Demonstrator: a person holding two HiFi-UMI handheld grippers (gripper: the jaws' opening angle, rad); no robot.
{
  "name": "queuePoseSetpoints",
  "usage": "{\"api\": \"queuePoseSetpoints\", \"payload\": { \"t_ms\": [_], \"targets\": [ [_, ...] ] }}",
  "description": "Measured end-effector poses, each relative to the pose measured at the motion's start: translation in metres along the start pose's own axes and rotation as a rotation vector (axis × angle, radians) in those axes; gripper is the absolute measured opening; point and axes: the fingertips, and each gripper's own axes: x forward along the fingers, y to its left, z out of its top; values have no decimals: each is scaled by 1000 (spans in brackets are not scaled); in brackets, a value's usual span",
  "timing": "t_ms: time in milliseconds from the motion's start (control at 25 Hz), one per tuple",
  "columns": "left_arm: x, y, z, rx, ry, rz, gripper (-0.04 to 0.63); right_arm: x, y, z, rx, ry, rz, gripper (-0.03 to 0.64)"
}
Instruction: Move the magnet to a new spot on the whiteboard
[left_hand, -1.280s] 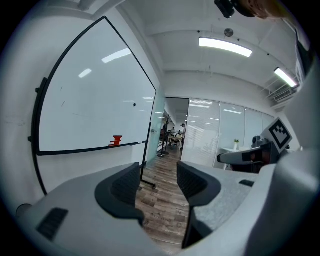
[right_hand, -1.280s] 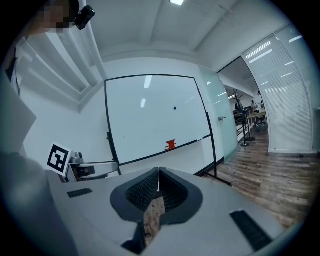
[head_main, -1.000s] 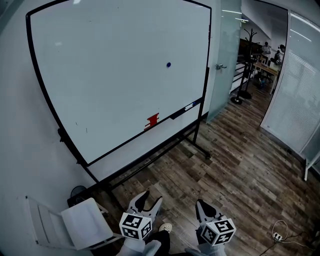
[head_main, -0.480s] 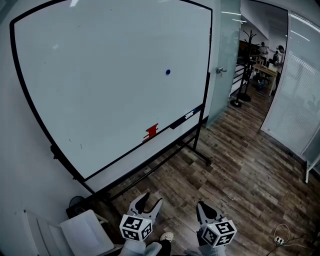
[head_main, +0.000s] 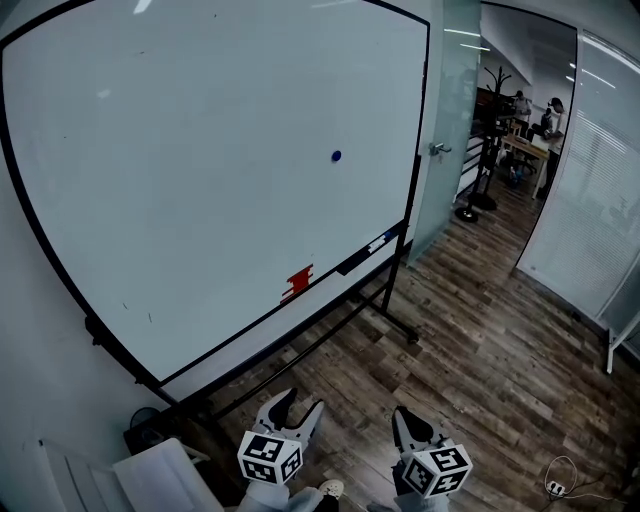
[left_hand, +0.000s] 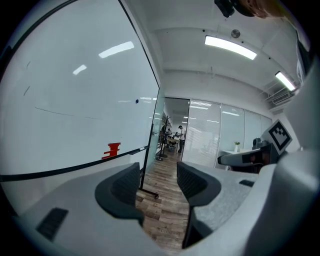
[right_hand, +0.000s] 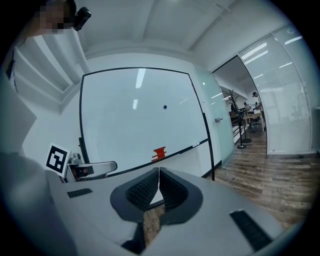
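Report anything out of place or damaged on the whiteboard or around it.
Nothing stands out. The whiteboard stands upright and nearly clean: only the blue magnet on it, a red item at its lower edge and faint marks lower left. A cable lies loose on the floor.

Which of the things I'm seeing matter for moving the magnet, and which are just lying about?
For the job:
blue magnet
whiteboard
left hand-held gripper, jaws apart
right hand-held gripper, jaws together, empty

Lying about:
red object on the board's tray
marker on the same tray
coat stand
floor cable
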Motion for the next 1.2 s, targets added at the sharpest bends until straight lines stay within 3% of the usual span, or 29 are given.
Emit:
{"api": "queuePoseSetpoints", "payload": {
  "t_ms": [400,760,1200],
  "targets": [
    [45,34,1,7,-3,-15,227,52,-22,12,-29,-26,-26,29],
    [61,36,-8,5,31,-43,227,51,-35,4,5,-13,-75,29],
    [98,40,-1,6,24,-41,227,82,-56,14,0,-6,-42,29]
  ]
}}
